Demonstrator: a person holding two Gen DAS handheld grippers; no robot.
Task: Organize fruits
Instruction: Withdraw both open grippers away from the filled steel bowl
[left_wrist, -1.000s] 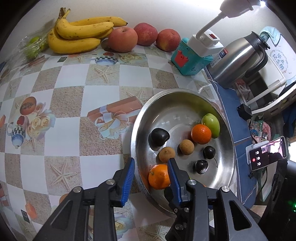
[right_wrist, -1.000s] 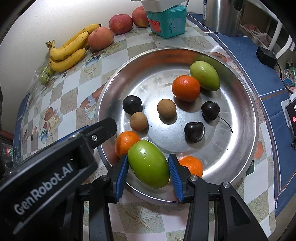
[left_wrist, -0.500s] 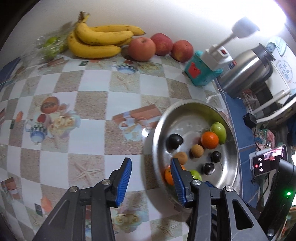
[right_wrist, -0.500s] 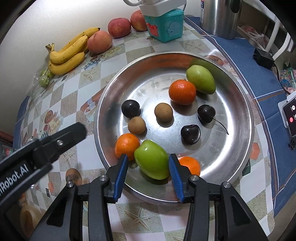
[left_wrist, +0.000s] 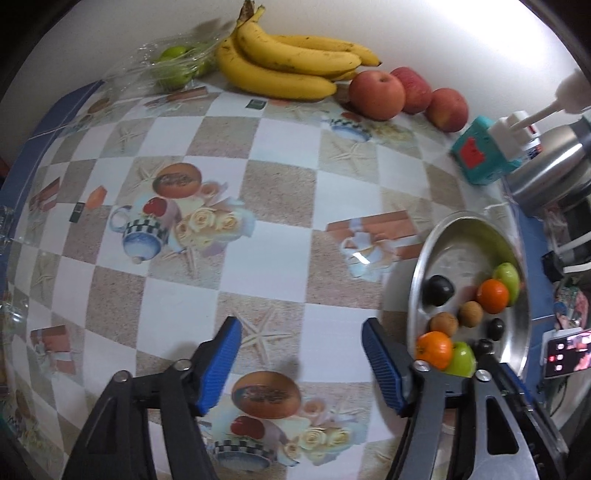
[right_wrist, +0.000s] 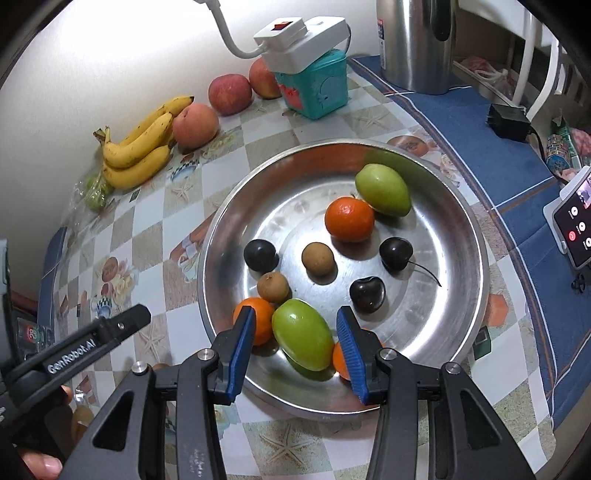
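A steel bowl (right_wrist: 202, 266) holds several fruits: oranges, dark cherries, brown longans and two green fruits. My right gripper (right_wrist: 295, 314) hovers over the bowl's near side. One green fruit (right_wrist: 303, 338) lies on the bowl floor between and just past its fingertips. A gap shows at the left pad, so the pads do not press on it. My left gripper (left_wrist: 300, 326) hangs over the bare tablecloth to the left of the bowl (left_wrist: 412, 280). Its jaws are opening and nothing is between them. One of its fingers (right_wrist: 122, 325) shows in the right wrist view.
Bananas (left_wrist: 288, 70), three apples (left_wrist: 376, 94) and a bag of green fruits (left_wrist: 173, 68) lie along the far wall. A teal box (right_wrist: 317, 88) and a steel kettle (right_wrist: 417, 40) stand behind the bowl. A phone (right_wrist: 572, 221) lies at the right.
My left gripper moved left from the bowl's rim to over the tablecloth and spread its jaws, leaving the orange in the bowl. The green fruit sank from between the right pads onto the bowl floor.
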